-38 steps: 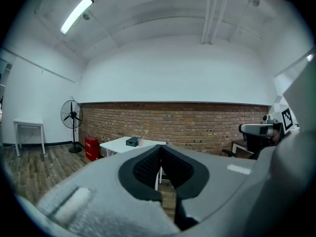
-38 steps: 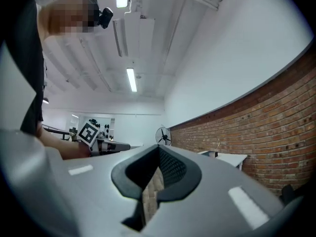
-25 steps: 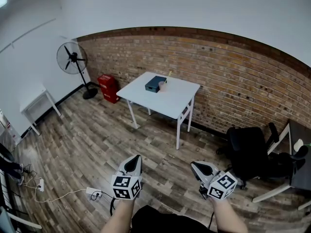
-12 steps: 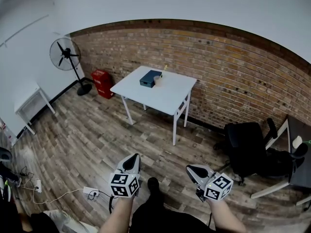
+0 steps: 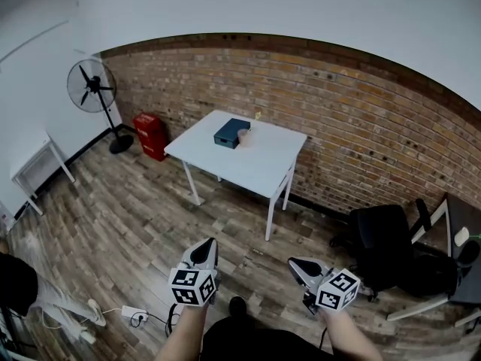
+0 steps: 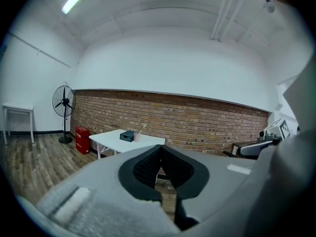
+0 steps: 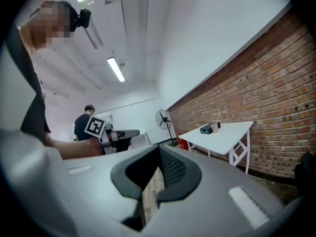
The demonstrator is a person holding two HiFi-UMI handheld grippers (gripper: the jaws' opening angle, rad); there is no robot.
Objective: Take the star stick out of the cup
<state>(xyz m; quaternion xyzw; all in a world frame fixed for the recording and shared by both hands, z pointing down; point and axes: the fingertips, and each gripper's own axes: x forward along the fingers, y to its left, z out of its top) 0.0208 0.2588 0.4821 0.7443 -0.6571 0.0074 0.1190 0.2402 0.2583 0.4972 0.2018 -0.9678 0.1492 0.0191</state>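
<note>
At far left a fan (image 5: 92, 86) stands by the brick wall, with a red crate (image 5: 150, 135) just beside it; next comes the white tabletop (image 5: 259, 164), well apart from the wearer across a stretch of wood floor (image 5: 135, 216); on its far part sits a dark box (image 5: 231, 132), and just right of the box, touching or nearly so, the cup (image 5: 244, 134); the stick (image 5: 256, 116) stands in the cup, leaning right toward the wall, its star too small to make out; further right a black chair (image 5: 387, 250) sits by the wall.

Low in the head view, the left tool (image 5: 205, 247) points toward the tabletop, its jaws closed tip to tip with nothing between them; its own view shows the same, the pads meeting with only floor beyond; the right tool (image 5: 299, 266) is likewise closed and empty, angled a little leftward; in its view the cup and stick show small at the right.

By my reading the task has hardly begun; the stick is in the cup and neither tool is near it; everything is left: come up to the tabletop, open one tool, close it on the stick above the rim, lift it clear; the other tool may need to steady the cup, which looks light and could tip or ride up with the stick.
</note>
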